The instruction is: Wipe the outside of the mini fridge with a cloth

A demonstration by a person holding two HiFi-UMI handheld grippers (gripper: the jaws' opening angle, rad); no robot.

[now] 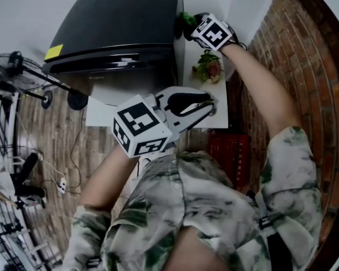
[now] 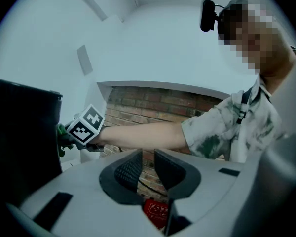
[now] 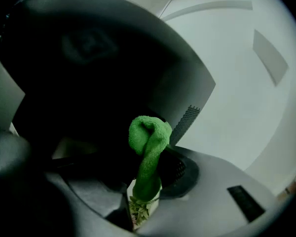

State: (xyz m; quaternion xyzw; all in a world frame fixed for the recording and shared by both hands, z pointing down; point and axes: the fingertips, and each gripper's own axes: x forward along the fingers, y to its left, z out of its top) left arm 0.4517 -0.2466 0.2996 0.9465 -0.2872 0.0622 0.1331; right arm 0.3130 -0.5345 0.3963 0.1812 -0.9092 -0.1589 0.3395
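Observation:
The black mini fridge [image 1: 118, 27] stands on a white stand [image 1: 217, 120]. My right gripper [image 1: 193, 27] is shut on a green cloth [image 1: 187, 20], which it holds against the upper right side of the fridge. In the right gripper view the cloth [image 3: 148, 142] sticks up in a bunch from between the jaws [image 3: 148, 174], in front of the dark fridge wall [image 3: 89, 83]. My left gripper [image 1: 210, 105] hovers low over the stand's front. Its jaws [image 2: 149, 169] stand nearly together with nothing between them.
A small potted plant [image 1: 209, 66] sits on the stand to the right of the fridge. A brick wall [image 1: 305, 44] runs along the right. A red crate [image 1: 229, 151] lies below the stand. A floor fan [image 1: 14, 66] and cables are at the left.

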